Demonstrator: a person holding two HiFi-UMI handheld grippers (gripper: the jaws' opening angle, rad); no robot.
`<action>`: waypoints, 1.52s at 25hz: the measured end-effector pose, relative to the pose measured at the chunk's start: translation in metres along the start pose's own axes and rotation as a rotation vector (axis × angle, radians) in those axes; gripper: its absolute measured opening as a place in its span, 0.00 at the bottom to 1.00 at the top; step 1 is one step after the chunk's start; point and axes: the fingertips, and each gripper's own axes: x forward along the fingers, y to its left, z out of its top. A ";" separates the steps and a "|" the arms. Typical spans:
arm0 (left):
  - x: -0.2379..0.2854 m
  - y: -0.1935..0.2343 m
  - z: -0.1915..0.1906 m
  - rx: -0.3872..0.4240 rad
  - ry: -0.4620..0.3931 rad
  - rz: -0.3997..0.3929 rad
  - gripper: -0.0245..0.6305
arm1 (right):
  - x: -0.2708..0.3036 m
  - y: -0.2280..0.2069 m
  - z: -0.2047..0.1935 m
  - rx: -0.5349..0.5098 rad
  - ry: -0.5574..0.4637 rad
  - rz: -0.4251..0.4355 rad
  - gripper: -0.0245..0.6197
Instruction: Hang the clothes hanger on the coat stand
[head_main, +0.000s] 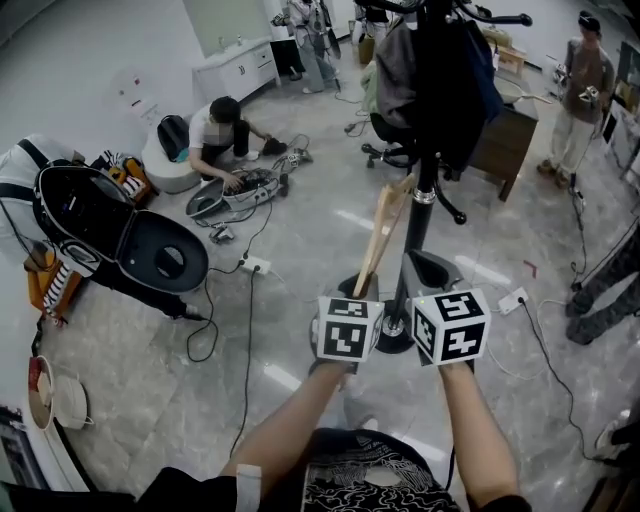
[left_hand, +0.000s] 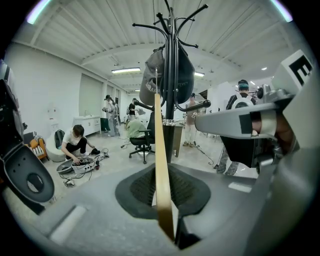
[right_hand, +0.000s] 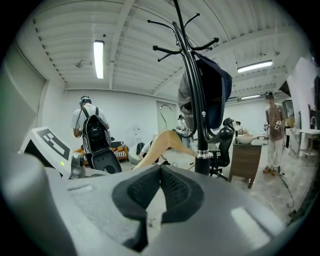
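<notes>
Left gripper (left_hand: 163, 172) is clamped on the wooden hanger (head_main: 380, 232), low on one end. Looking along the jaws, the wood is edge-on and pinched btw the pads. Right gripper (right_hand: 160, 167) has its jaws together w/ nothing in them. It sits just beside the left one, on the other side of the coat stand (head_main: 424, 205) pole.

What matters: the hanger's long axis runs up and away from the left gripper, leaning toward the pole. Its far end is just beside the pole, approx level w/ the metal collar and the low side arm (head_main: 452, 212). From the right gripper's side the hanger shows as a shallow wooden peak. Its wire hook I can't pick out for sure, too fine.

The free hooks (head_main: 500, 18) are at the crown, well above the hanger's far end, over the dark clothes (head_main: 450, 70) hung there. So the target lies up and a bit ahead of the tool, not sideways.

My read: the approach is about done, the hanging isn't. The next move prob. needs a good lift w/ the left hand, since that's the one carrying. The right is just as near the pole but idle, and could steady the wood. Risk: the far end snagging the clothes or the side arm on the way up.
</notes>
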 end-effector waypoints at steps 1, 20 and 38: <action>0.001 0.000 0.000 -0.001 0.001 0.001 0.08 | 0.002 0.000 0.000 -0.001 0.001 0.004 0.04; 0.038 0.011 -0.002 0.001 0.000 -0.010 0.08 | 0.033 -0.012 -0.005 -0.028 0.009 0.010 0.04; 0.064 0.021 -0.011 -0.011 0.010 -0.029 0.08 | 0.052 -0.011 -0.007 -0.046 0.022 -0.006 0.04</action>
